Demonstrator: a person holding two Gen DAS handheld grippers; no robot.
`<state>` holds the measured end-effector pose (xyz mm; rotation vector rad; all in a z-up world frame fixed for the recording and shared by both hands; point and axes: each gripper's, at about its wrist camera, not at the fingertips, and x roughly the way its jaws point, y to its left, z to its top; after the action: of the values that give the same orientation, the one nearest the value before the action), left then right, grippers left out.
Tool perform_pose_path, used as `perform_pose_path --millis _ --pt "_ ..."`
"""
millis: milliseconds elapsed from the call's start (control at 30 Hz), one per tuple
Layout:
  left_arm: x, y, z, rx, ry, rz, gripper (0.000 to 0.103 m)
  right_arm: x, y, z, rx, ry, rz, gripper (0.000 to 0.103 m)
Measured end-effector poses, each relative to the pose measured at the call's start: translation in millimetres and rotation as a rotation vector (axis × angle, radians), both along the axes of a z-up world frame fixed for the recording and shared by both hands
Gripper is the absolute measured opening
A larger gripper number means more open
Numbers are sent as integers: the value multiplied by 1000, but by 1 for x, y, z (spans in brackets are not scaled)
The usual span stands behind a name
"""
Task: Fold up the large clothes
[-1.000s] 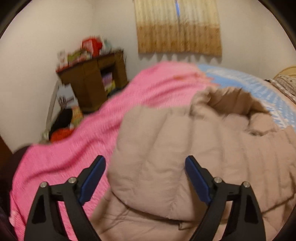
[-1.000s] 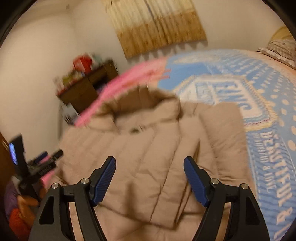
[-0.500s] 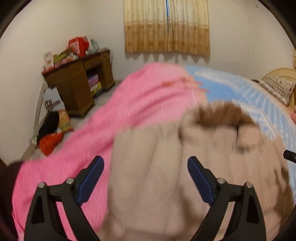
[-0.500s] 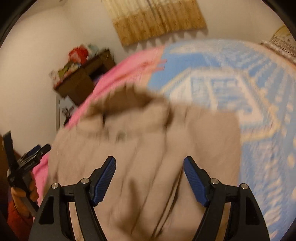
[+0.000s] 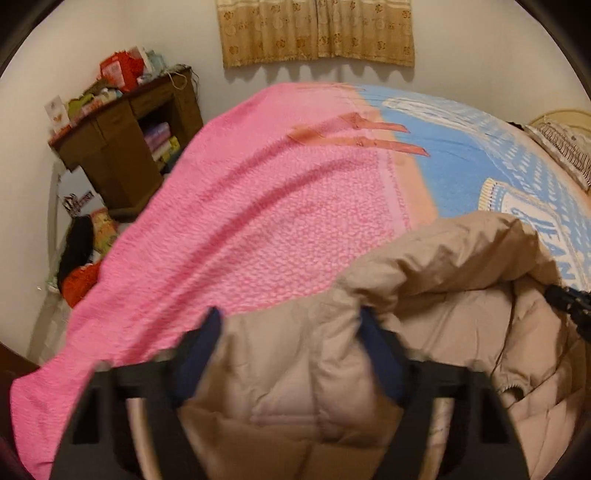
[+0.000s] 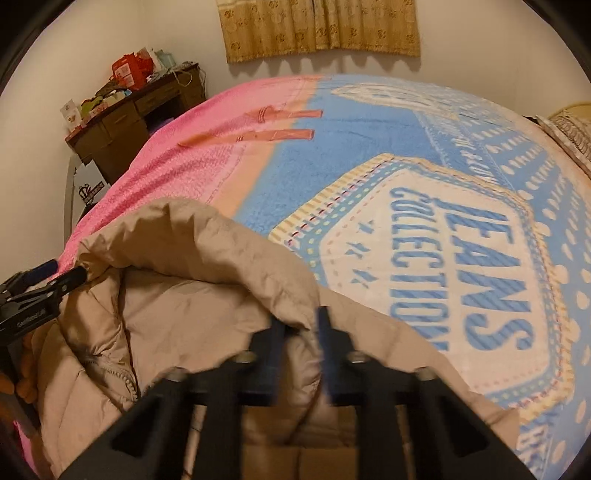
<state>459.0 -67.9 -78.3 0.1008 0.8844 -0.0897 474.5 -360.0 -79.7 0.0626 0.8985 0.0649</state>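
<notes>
A large beige quilted jacket (image 5: 454, 295) lies bunched on the bed; it also shows in the right wrist view (image 6: 192, 302). My left gripper (image 5: 291, 354) has jacket fabric between its blue fingers, which stand fairly wide and blurred. My right gripper (image 6: 301, 328) has its fingers close together, pinching a fold of the jacket's edge. The left gripper's tip (image 6: 37, 291) shows at the left edge of the right wrist view, and the right gripper's tip (image 5: 569, 302) at the right edge of the left wrist view.
The bed carries a pink blanket (image 5: 266, 206) on the left and a blue printed blanket (image 6: 443, 240) on the right. A brown cluttered desk (image 5: 122, 136) stands by the far left wall. Curtains (image 5: 314, 29) hang behind. A pillow (image 5: 561, 147) lies far right.
Both grippers have dropped onto the jacket and are narrower than before. The right gripper has closed on a fold; the left has narrowed around fabric. The jacket is bunched up.
</notes>
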Motion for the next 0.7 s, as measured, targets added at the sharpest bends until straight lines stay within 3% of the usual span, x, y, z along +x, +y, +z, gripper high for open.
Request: perform_pose_path --millis 67,167,233,300,367,533,633,700 --pt "-5 0 2 -64 17 -32 8 -13 8 6 -38 -39 53 8" --pt "-20 14 5 -142 -13 -1 8 -35 10 5 -114 -56 77 7" --pt "-25 28 -1 -187 -5 42 8 -42 -3 -10 -133 -15 38 6" --pt "-24 40 -17 -253 33 79 10 -42 -24 -34 -59 43 3 6" --pt "-23 45 -29 -295 52 95 13 -46 -32 -39 -11 23 -13 5" --pt "-20 24 -35 -159 28 103 15 -46 -11 -42 -168 -2 2 8" --pt "-22 17 -29 -91 24 91 16 -51 -13 -36 -164 26 24 9" --pt "-32 19 -19 -61 15 71 31 -61 -18 -24 -138 42 39 13"
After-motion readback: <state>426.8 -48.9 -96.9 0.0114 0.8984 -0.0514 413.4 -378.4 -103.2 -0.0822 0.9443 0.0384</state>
